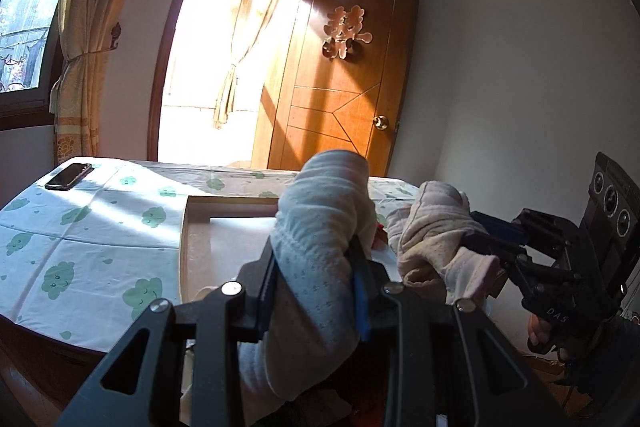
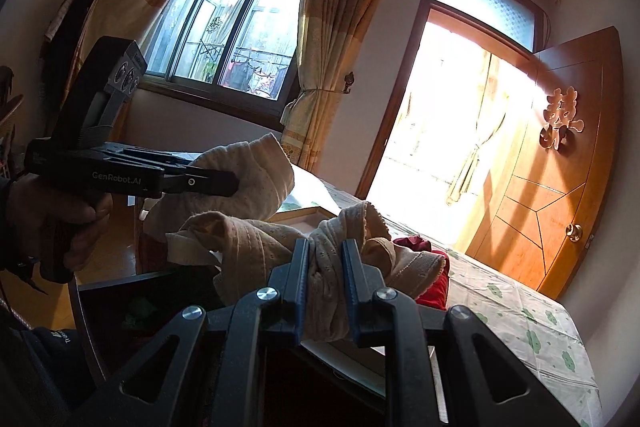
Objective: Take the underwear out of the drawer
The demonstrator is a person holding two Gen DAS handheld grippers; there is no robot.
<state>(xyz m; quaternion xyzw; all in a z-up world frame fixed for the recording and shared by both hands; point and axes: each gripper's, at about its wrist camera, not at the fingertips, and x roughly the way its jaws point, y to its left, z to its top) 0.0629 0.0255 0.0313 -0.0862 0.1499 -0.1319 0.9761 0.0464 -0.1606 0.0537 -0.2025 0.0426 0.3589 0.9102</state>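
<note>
Our left gripper (image 1: pixel 316 287) clamps pale dotted underwear (image 1: pixel 320 211); our right gripper (image 2: pixel 326 283) pinches cream underwear (image 2: pixel 256 239). We should lift both clear of the dark drawer (image 2: pixel 160 291), then set them on the far tablecloth (image 1: pixel 92 227).

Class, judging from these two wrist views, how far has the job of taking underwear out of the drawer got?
Done: the dark wooden drawer is open. In hand: the left gripper is clamped on a pale dotted cotton garment, the right gripper on a beige knitted garment; both are lifted. Left: setting them down; a red cloth remains beside them.
</note>
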